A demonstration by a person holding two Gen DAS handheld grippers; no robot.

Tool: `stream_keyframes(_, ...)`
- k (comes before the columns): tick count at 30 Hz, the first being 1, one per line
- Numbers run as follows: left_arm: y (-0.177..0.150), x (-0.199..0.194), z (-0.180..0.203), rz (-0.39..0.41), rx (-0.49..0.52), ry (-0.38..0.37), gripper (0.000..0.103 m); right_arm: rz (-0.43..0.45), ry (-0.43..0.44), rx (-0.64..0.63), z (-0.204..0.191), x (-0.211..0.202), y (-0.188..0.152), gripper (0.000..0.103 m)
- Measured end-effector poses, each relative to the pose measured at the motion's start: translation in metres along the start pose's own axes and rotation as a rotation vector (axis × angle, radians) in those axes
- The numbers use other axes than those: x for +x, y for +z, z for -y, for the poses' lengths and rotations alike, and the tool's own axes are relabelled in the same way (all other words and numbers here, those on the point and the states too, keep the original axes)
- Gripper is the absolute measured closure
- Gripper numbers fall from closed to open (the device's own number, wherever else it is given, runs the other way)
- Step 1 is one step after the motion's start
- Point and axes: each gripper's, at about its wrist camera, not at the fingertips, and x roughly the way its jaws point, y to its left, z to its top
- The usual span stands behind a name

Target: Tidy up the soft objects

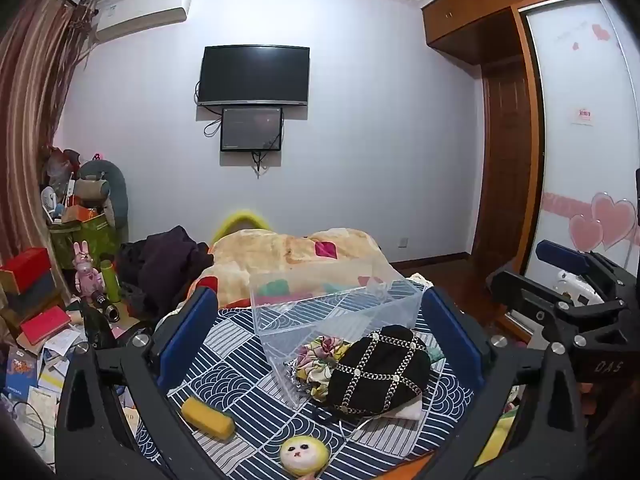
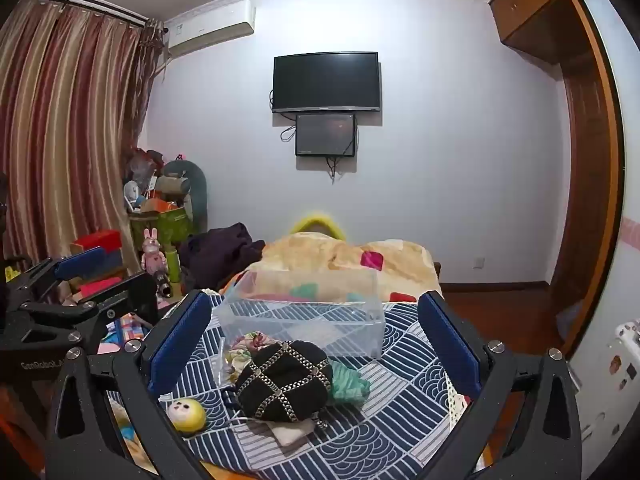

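A clear plastic box (image 1: 336, 312) (image 2: 304, 316) stands empty on the patterned bed cover. In front of it lie a black cap with chain pattern (image 1: 376, 372) (image 2: 284, 380), a floral scrunchie (image 1: 316, 360) (image 2: 248, 346), a green soft item (image 2: 348, 384), a yellow sponge (image 1: 208, 416) and a yellow-haired doll head (image 1: 304, 456) (image 2: 186, 414). My left gripper (image 1: 316, 328) is open and empty above the pile. My right gripper (image 2: 316, 332) is open and empty, also above it. Each gripper shows at the other view's edge.
A beige blanket (image 1: 288, 256) (image 2: 344, 256) and dark clothes (image 1: 164, 268) lie at the far end of the bed. A cluttered side table with books and a pink rabbit figure (image 1: 86, 268) stands left. A wardrobe (image 1: 580, 120) stands right.
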Motion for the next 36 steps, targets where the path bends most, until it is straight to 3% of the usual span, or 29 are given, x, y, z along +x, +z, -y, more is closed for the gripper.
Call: stream_keyframes(36, -0.007, 0.002, 0.006, 0.004, 0.026, -0.014, 0.0, 0.006, -0.005, 0.015, 0.001, -0.004, -0.002, 0.0)
